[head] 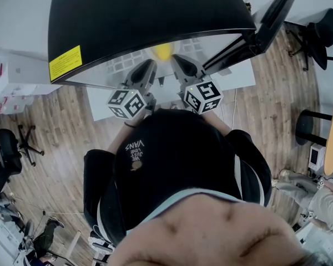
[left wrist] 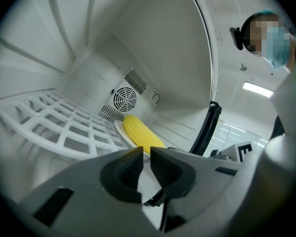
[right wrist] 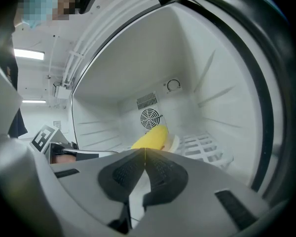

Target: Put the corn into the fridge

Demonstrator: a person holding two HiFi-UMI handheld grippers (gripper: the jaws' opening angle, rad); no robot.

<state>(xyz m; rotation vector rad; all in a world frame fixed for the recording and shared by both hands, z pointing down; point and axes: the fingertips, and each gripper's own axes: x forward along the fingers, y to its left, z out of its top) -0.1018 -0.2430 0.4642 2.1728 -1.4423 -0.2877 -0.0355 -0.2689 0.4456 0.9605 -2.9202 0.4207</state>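
Closest in, the right gripper [right wrist: 145, 152] has its jaws pressed together on nothing. The left gripper [left wrist: 145, 152] beside it shows a thin slit between its tips, also empty, and both sit at the mouth of the fridge [left wrist: 163, 58]. Past them the white grid shelf [left wrist: 64, 127] runs back to where the corn [left wrist: 140, 132] lies on a small white plate [left wrist: 119, 129], just in front of the round fan vent [left wrist: 125, 98]. To me the placing looks done. What is left is to draw both tongs straight back, clear of the black door seal [left wrist: 207, 127], and perhaps close the door.
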